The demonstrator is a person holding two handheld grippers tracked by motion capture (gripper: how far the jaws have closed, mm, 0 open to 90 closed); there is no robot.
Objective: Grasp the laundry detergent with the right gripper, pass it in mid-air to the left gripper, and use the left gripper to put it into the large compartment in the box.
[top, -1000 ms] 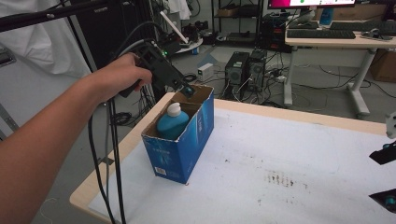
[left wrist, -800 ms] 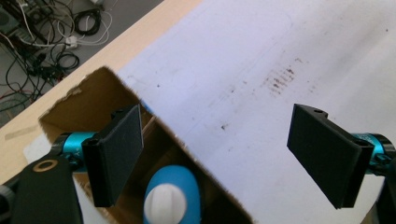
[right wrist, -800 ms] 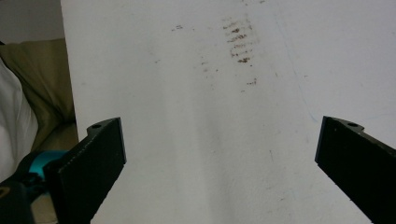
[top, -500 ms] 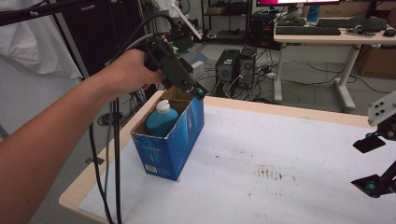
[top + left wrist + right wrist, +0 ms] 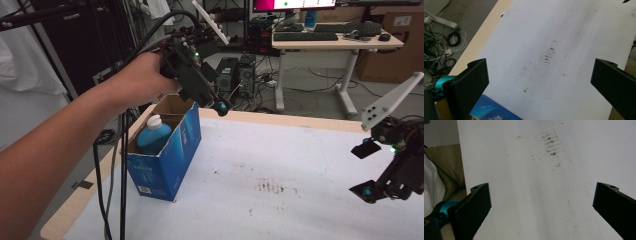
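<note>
An open blue cardboard box stands at the table's left edge with a blue bottle with a white cap upright inside. My left gripper hangs just above and to the right of the box's far corner, tilted down toward the table. Its jaws have just been opening and stand wide apart with nothing between them, as the left gripper view shows; a corner of the box lies below. My right gripper hovers over the table's right side, open and empty.
The white table top carries a patch of brown stains near its middle. Black cables hang off the left edge beside the box. Behind the table are computer towers and a desk with a keyboard.
My left gripper has risen from the box's opening and moved right, away from the bottle. The bottle stays in the box. The right gripper has kept its place.
</note>
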